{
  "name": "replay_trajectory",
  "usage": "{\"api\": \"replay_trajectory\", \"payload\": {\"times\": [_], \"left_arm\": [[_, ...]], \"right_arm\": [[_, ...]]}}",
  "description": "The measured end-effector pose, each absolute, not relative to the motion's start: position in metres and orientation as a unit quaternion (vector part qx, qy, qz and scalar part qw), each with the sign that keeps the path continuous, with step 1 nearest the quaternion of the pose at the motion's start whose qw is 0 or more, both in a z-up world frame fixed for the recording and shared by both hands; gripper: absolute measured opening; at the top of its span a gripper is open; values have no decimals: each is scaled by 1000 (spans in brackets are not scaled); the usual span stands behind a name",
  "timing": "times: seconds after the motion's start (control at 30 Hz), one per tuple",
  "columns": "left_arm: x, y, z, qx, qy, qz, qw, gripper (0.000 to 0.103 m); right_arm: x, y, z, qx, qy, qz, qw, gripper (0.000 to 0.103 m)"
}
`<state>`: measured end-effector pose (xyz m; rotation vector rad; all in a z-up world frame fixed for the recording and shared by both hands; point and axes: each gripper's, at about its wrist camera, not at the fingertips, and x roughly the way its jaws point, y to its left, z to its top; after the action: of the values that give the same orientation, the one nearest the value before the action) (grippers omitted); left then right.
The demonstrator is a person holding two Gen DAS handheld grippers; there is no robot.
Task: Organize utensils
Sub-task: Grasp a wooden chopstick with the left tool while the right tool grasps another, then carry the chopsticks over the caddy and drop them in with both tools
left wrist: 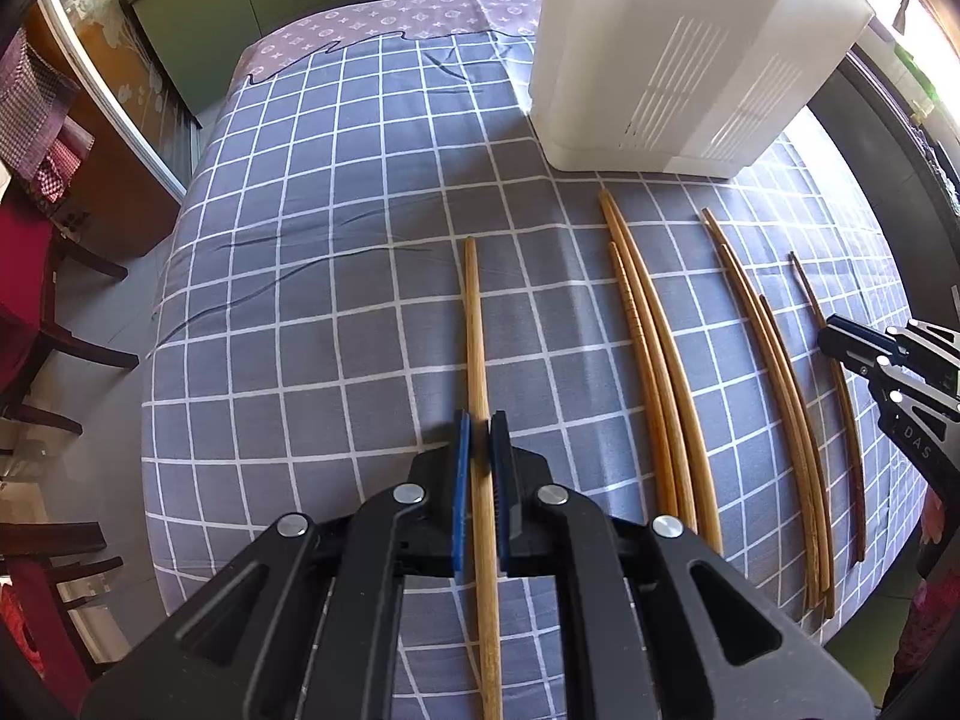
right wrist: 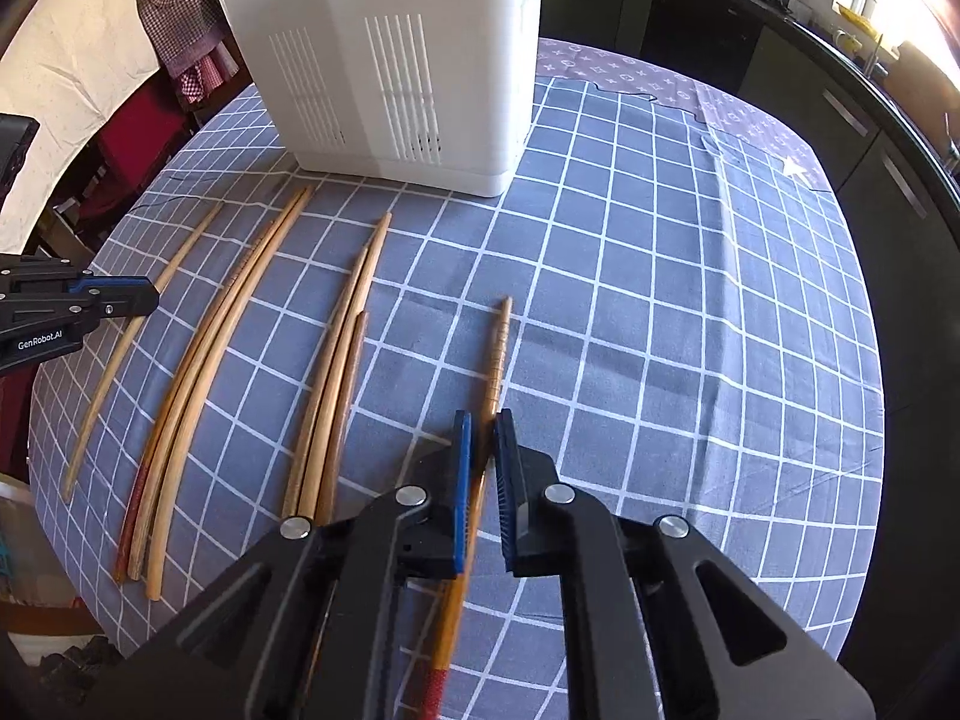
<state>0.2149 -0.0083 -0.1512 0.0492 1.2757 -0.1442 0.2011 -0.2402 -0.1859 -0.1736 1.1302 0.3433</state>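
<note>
Pickup step. Left tongs [left wrist: 480, 426] narrow around a pale wooden chopstick [left wrist: 477, 324] lying on the grid-clothed counter [left wrist: 300, 300]; right tongs [right wrist: 480, 426] likewise straddle a ridged orange chopstick [right wrist: 497, 348]. Next, likely: close, lift toward the white slotted holder [right wrist: 384, 60].

Table [left wrist: 300, 312] covered by grey-blue checked cloth [left wrist: 372, 180] with white grid lines. White slotted container [left wrist: 678, 60] stands on cloth at 1 o'clock in left wrist view. Wooden chopsticks [left wrist: 654, 360] lie lengthwise on cloth, spread from centre toward 3 o'clock, singly and in close groups.
</note>
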Motion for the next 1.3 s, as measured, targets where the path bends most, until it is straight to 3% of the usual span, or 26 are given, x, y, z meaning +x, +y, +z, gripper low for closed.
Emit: {"api": "replay_trajectory", "payload": {"times": [0.2, 0.5, 1.0, 1.3], "left_arm": [[212, -8, -150, 24, 590, -71, 804, 7], [209, 8, -134, 4, 566, -65, 821, 7], [146, 10, -52, 7, 388, -88, 917, 7], [126, 8, -27, 9, 356, -103, 929, 7]], "right_arm": [[195, -258, -171, -55, 513, 158, 842, 7], [172, -303, -101, 19, 425, 159, 891, 7], [123, -319, -57, 55, 356, 176, 916, 7], [109, -316, -50, 52, 346, 187, 918, 7]]}}
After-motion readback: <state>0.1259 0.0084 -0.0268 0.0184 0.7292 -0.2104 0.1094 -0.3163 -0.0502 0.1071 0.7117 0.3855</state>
